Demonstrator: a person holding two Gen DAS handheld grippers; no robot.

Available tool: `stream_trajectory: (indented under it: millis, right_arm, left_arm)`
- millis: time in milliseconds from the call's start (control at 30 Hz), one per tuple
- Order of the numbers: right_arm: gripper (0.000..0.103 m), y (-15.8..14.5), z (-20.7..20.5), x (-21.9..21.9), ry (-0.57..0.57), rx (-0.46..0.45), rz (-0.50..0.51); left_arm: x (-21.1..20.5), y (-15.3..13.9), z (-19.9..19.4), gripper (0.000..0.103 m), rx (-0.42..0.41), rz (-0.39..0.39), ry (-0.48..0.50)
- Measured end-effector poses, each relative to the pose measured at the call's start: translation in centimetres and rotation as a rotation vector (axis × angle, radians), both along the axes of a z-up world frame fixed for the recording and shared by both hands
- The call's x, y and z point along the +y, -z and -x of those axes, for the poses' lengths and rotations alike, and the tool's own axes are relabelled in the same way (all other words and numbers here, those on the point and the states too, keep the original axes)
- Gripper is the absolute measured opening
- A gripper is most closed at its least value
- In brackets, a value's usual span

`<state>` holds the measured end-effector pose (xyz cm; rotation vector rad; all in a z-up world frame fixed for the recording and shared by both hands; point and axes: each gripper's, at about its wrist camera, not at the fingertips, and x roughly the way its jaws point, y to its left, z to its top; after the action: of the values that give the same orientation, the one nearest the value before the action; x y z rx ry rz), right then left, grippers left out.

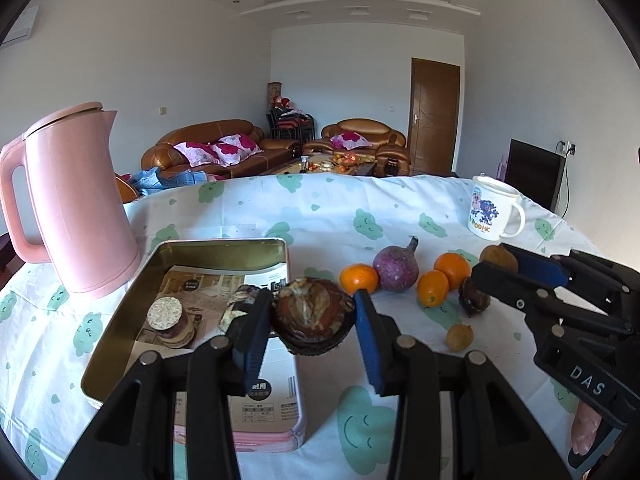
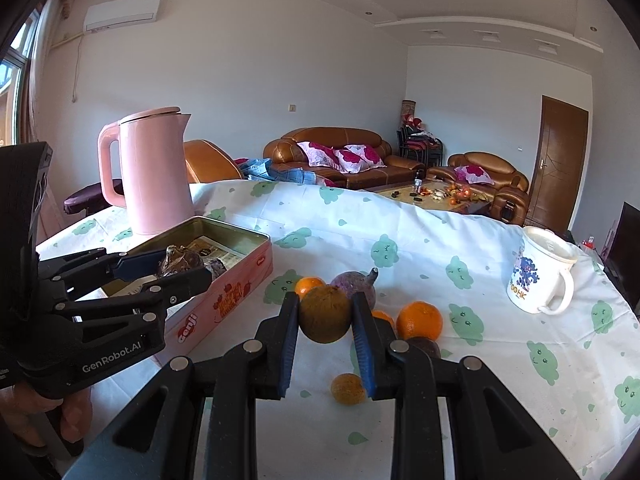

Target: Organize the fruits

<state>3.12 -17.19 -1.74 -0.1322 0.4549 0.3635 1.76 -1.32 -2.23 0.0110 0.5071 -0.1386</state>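
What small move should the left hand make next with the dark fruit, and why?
Probably carry the dark fruit a little further over the open tin and lower it inside. The left gripper already holds it at the tin's near right edge, above the rim, and the tin floor beside the fruit already inside looks free.

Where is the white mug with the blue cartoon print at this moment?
The white mug with the blue cartoon print stands upright on the cloud-patterned tablecloth at the far right in both views, apart from the fruits, beyond the round orange fruit.
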Motion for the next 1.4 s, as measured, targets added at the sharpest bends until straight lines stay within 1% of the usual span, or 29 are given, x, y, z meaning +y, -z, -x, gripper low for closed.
stream_trajectory:
  millis: [433, 900, 1167, 1400]
  right_arm:
    - [0.028, -1.2, -0.8, 4.2, -0.083, -0.013, 0.027]
    - [0.028, -1.1, -1.8, 8.0, -0.154, 0.004, 0.041]
    - [0.028, -0.9, -2.0, 9.8, -0.187, 0.011, 0.047]
    - [0.028, -0.4, -2.4, 10.9, -0.211, 0.035, 0.047]
  left_arm:
    - [3.2, 0.1, -0.2, 0.042, 0.016, 0.02, -0.064]
    - [6.8, 0.4, -1.0, 0.042, 0.055, 0.039, -0.138]
    - [8.5, 0.5, -1.1, 0.042, 0.072, 0.046, -0.167]
    - [9.9, 0.9, -1.5, 0.042, 0.106, 0.058, -0.182]
